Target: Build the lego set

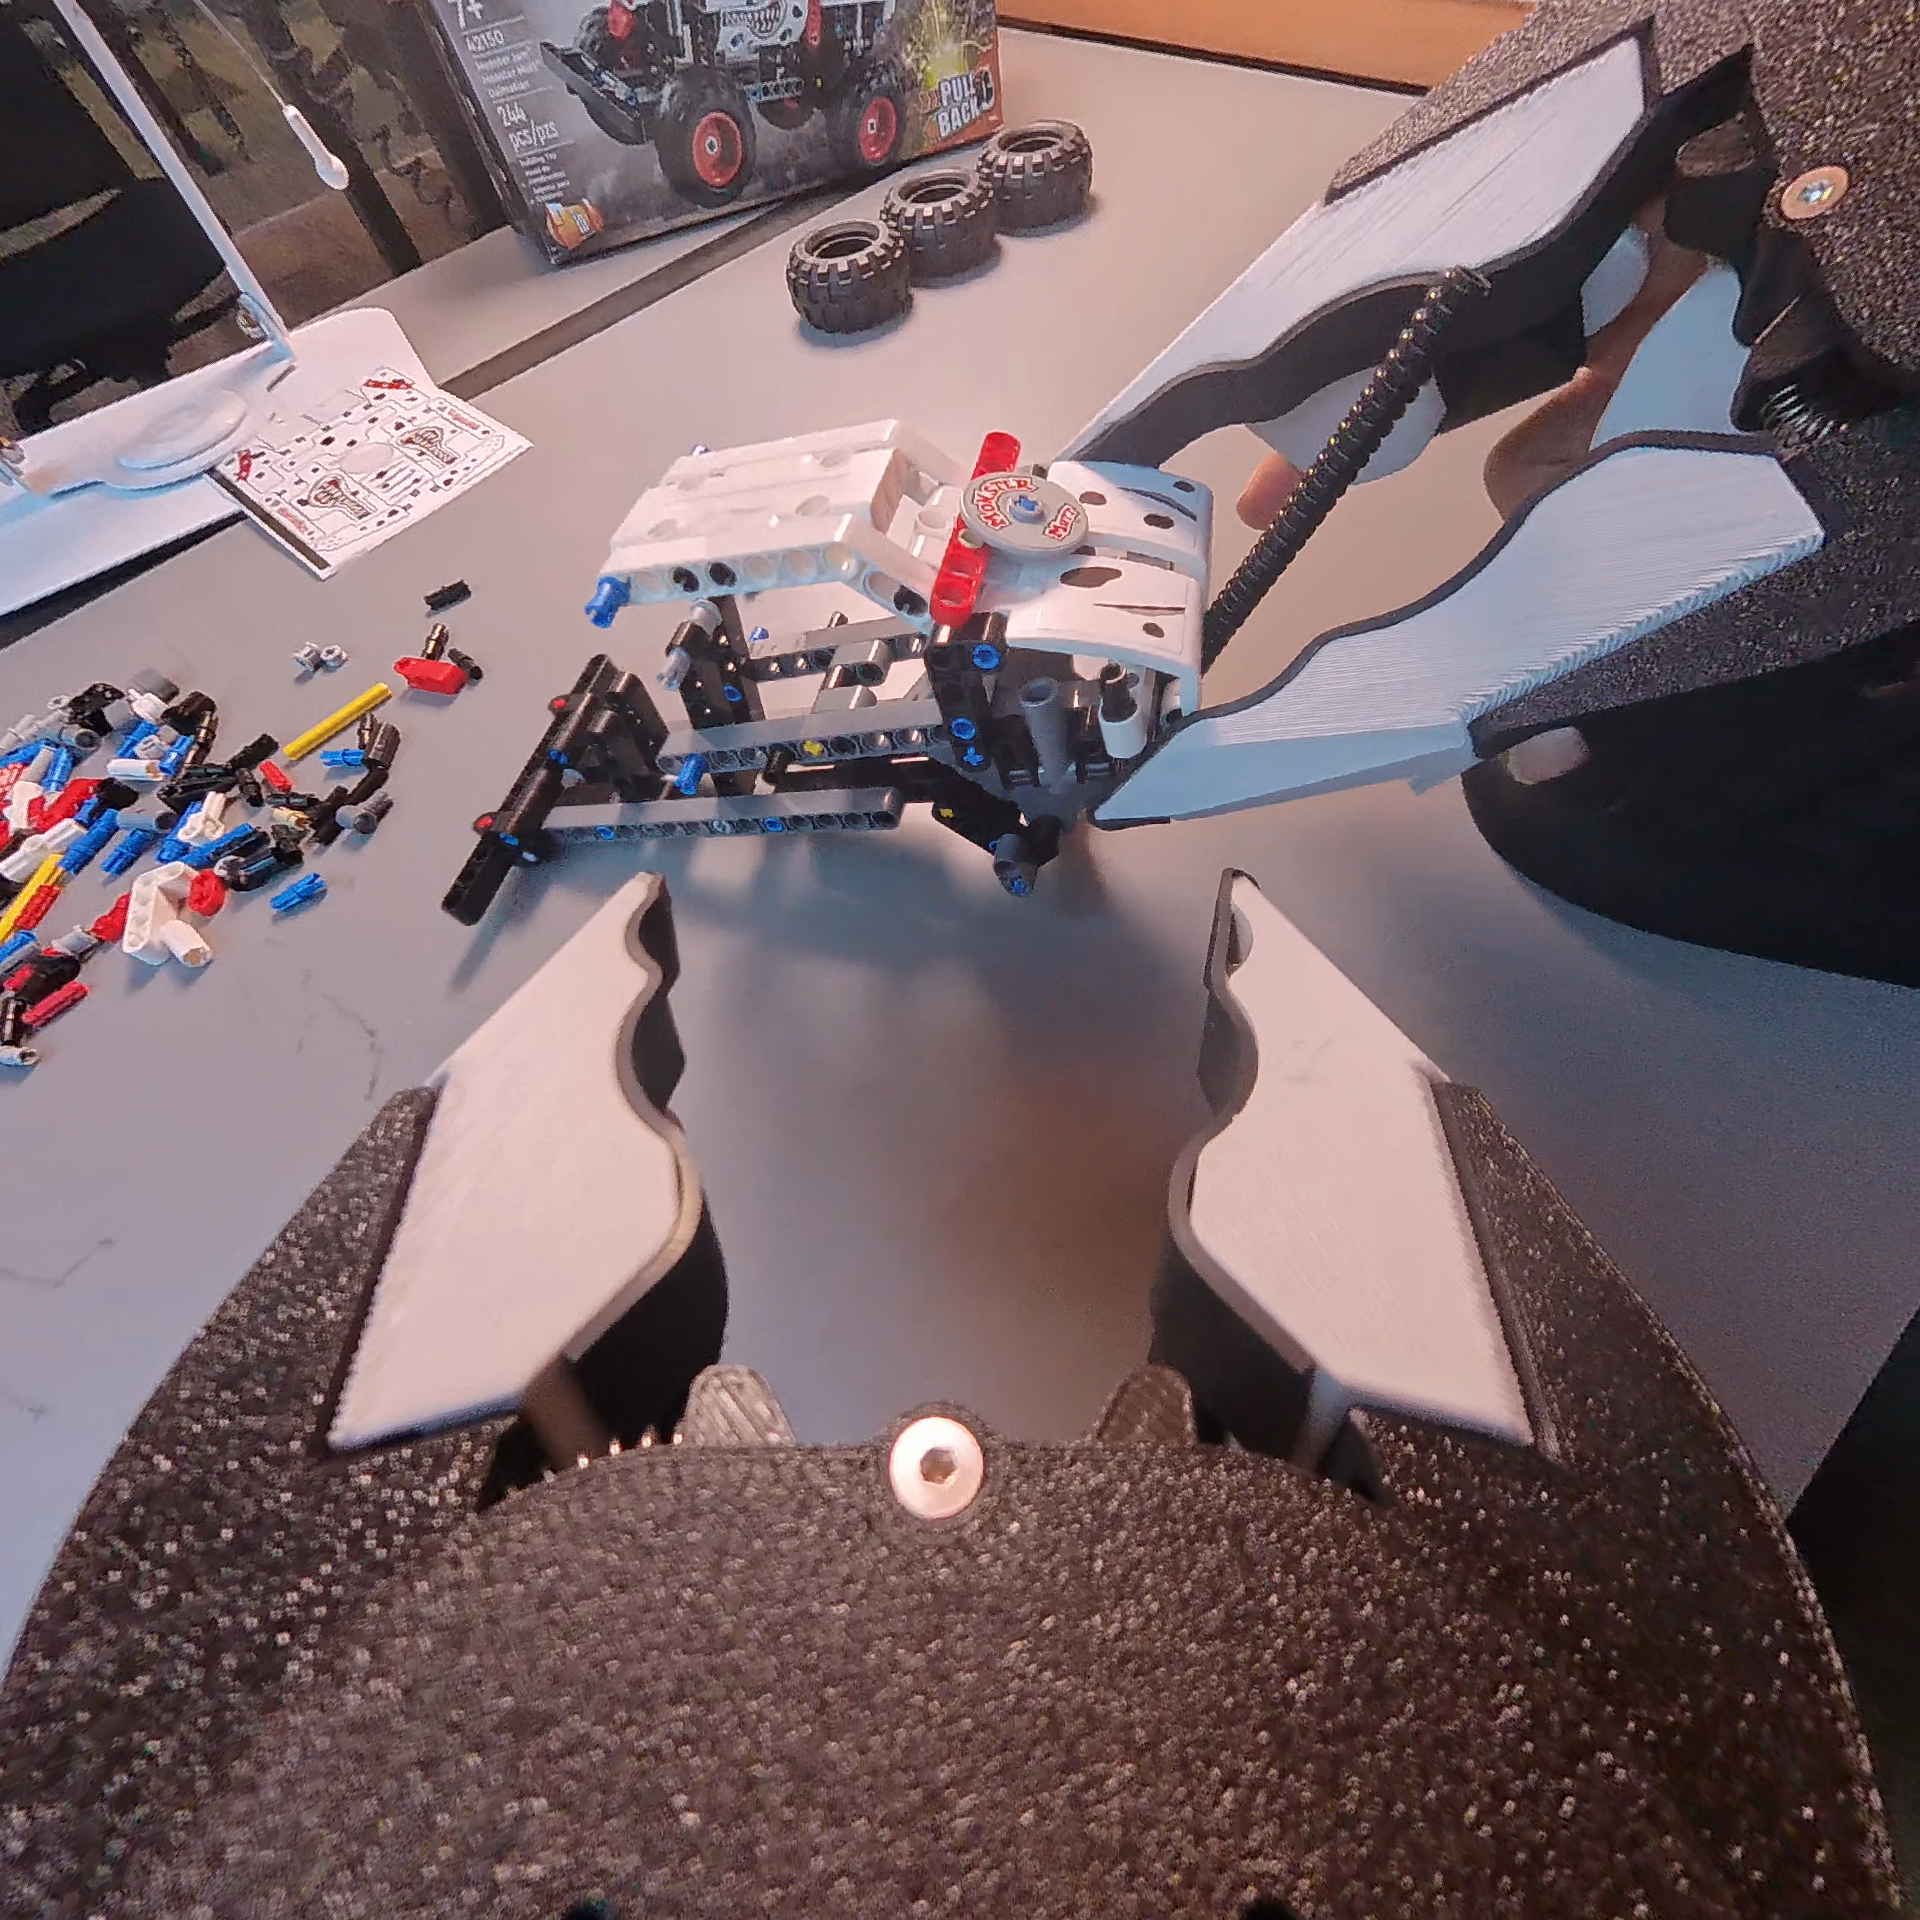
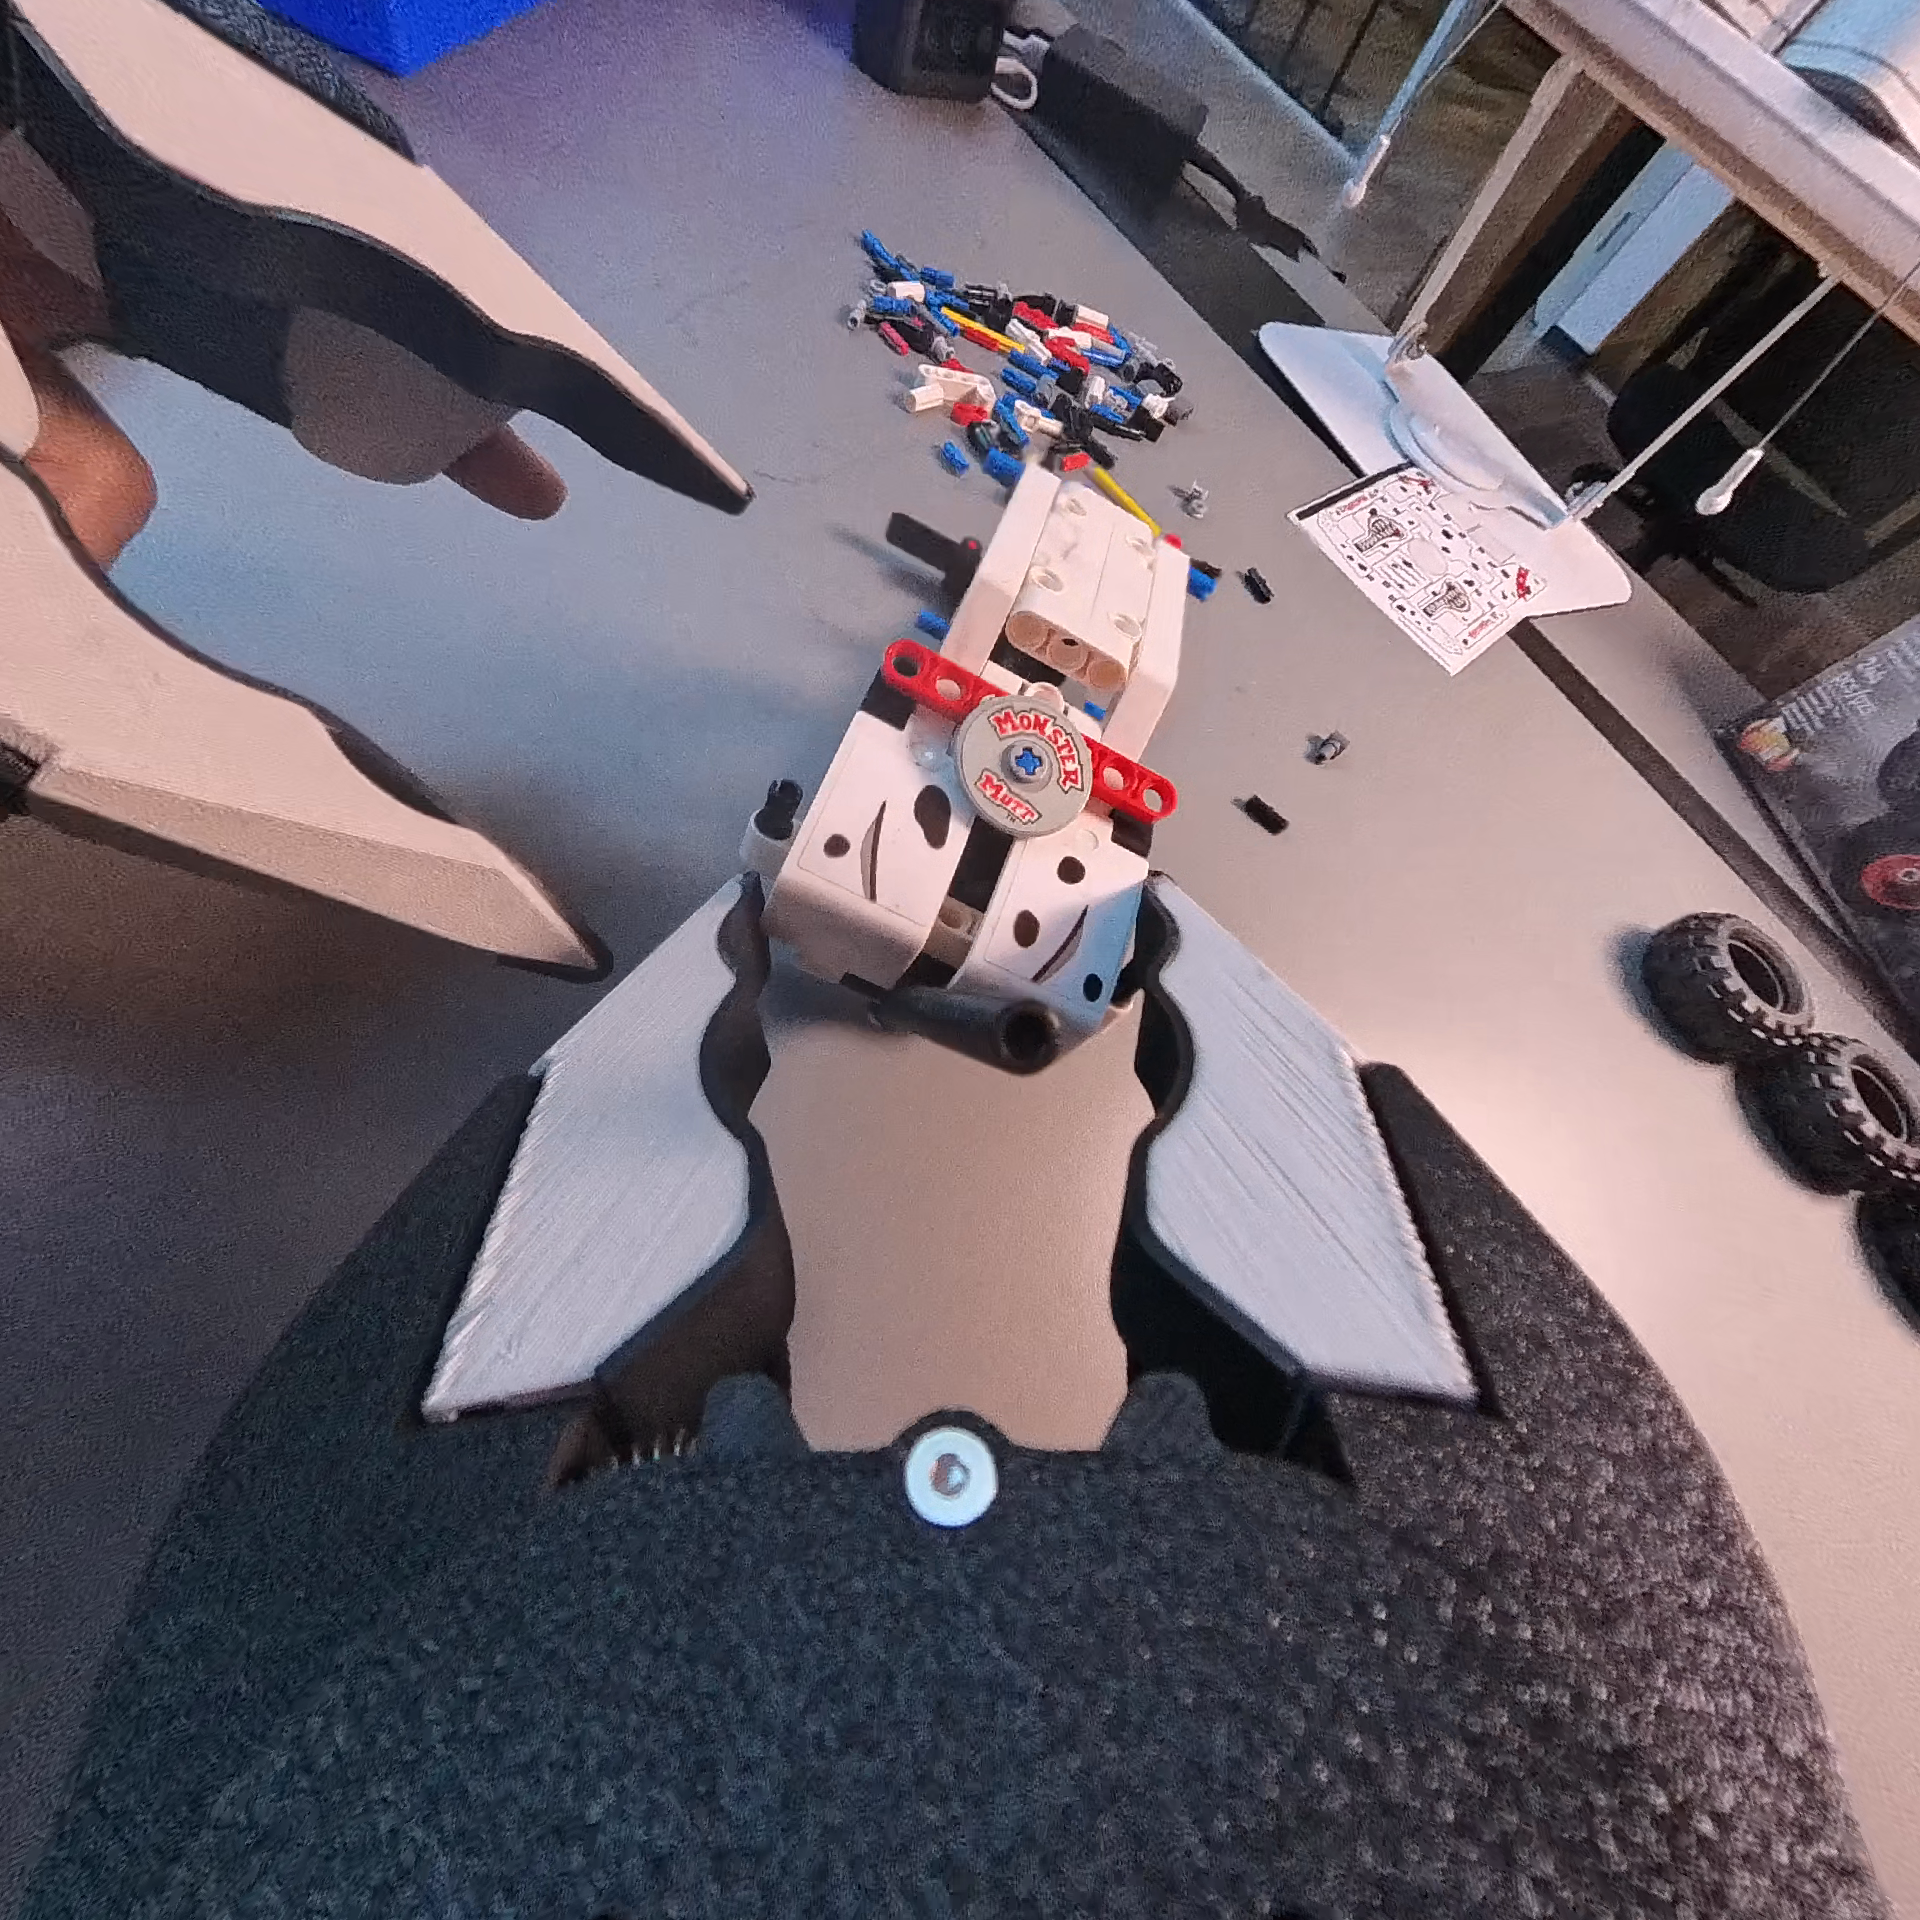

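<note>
The partly built Lego truck has a black and grey frame, a white spotted body, a red beam and a grey round disc on top. My right gripper comes in from the upper right and is shut on the spotted end of the truck. The truck is tilted, with its black bumper end low by the table. In the right wrist view my right gripper clamps the truck from both sides. My left gripper is open and empty, just in front of the truck. It shows at upper left in the right wrist view.
A pile of small loose parts lies left of the truck. Three black tyres stand beside the set's box. A sticker sheet lies against a white stand base. The table is grey.
</note>
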Tool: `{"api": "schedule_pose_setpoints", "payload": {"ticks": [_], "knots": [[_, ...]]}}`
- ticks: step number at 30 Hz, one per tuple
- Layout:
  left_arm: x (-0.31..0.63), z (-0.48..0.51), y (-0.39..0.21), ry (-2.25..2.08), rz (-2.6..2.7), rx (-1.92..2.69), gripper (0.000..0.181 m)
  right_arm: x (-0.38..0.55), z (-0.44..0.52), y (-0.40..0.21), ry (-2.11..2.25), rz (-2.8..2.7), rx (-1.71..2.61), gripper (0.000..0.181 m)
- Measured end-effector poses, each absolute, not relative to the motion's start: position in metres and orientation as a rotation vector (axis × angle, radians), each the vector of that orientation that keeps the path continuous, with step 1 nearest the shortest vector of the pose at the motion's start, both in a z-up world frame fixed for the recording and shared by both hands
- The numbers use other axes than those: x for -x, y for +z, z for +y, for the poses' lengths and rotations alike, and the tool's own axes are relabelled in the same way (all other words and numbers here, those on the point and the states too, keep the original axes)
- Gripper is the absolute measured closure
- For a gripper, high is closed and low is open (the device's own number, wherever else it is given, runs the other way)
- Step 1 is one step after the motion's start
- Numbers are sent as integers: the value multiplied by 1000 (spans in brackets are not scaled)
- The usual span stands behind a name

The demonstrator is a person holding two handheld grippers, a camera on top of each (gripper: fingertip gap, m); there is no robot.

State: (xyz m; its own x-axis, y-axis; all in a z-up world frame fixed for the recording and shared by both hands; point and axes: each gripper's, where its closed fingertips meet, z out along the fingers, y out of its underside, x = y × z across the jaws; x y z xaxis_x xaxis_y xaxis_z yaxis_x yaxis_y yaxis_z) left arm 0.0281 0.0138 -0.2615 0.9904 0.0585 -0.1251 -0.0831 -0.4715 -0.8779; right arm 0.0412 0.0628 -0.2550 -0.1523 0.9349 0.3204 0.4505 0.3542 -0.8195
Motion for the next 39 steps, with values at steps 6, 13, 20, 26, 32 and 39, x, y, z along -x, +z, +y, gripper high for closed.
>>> {"api": "schedule_pose_setpoints", "payload": {"ticks": [6, 13, 20, 26, 32, 39], "knots": [[-23, 13, -262, 190, -7, 2066, 80, -32, 74, -267, 615, -1881, 1128, 110], [-20, 12, -263, 197, -11, 2070, 80, -28, 80, -268, 663, -2068, 955, 110], [-15, 12, -263, 196, -28, 2065, 80, -30, 93, -262, 664, -2050, 999, 90], [-11, 9, -267, 197, -34, 2074, 80, -29, 92, -267, 804, -1888, 1272, 97], [-9, 7, -265, 214, -32, 2072, 79, -15, 97, -268, 860, -2071, 1163, 102], [6, 0, -261, 247, -36, 2080, 77, 11, 117, -270, 775, -2328, 963, 102]]}}
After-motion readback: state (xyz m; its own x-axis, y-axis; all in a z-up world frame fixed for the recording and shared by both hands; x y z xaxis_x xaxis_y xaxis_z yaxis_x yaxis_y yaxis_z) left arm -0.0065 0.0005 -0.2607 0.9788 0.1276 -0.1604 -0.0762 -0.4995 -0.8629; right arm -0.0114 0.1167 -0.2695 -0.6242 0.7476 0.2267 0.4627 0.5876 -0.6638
